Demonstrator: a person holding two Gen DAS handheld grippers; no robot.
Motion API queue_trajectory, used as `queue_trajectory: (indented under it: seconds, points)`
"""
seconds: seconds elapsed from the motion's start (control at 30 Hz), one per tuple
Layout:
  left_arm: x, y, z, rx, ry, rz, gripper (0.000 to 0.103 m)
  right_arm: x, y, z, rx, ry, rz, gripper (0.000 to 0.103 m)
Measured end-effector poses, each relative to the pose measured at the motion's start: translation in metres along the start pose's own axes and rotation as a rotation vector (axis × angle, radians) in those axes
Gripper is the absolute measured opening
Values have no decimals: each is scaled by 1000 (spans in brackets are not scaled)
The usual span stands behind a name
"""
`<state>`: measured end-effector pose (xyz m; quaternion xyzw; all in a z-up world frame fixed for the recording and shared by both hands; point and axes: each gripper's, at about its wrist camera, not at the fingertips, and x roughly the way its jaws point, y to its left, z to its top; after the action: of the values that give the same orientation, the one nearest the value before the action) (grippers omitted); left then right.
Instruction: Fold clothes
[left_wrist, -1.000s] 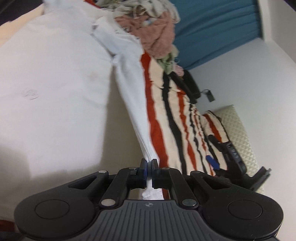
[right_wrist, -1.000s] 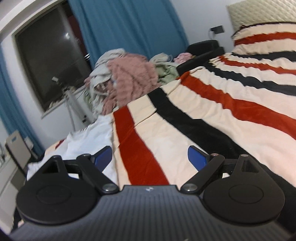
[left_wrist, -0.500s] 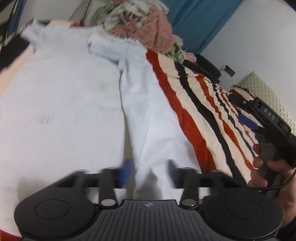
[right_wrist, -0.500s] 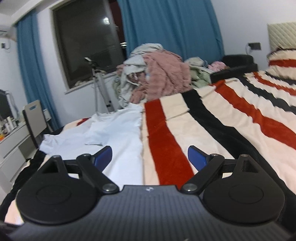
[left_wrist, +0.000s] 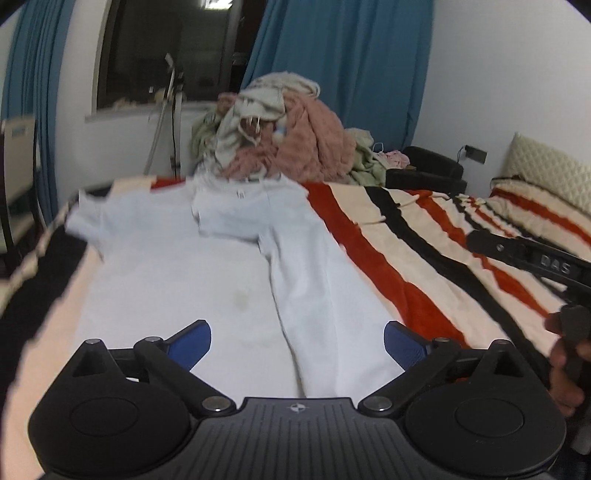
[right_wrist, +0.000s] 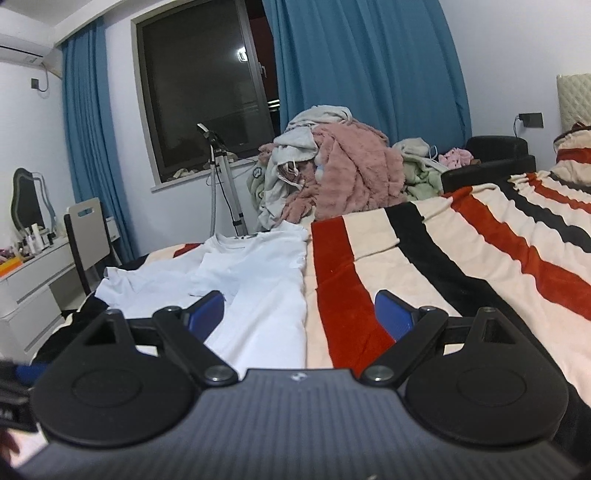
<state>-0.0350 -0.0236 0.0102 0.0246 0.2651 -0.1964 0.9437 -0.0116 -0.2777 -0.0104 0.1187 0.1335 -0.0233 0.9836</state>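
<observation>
the left tongs (left_wrist: 297, 341), clamped on the white t-shirt (left_wrist: 229, 273) a second earlier, had let go and now hung wide open above it, so its right side lay folded in over the body and that fold looked done. the right tongs (right_wrist: 299, 315) were open too, holding nothing, near the shirt's folded edge on the striped bed (right_wrist: 461, 266). no containers showed; unfolded clothes sat heaped in a pile (right_wrist: 332, 173) beyond the bed.
</observation>
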Motion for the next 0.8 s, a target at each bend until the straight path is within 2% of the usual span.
queue_trajectory:
  seconds: [0.17,0.33,0.43,0.57,0.8]
  points:
    - [13,-5,18,13,-58,28,103,-5,5,3,-24,-49,5,90]
    - [28,-3,-4,-55,-77,3,103,-6,10,2,-50,-61,9,90]
    - [28,-6,-16,-31,-89,-40,103,-4,14,0,-64,-53,5,90]
    - [28,-10,-21,-5,-93,-20,103,-2,15,0,-62,-47,6,90]
    - [27,9,-18,-99,-95,27,103,-4,16,-1,-68,-49,-2,90]
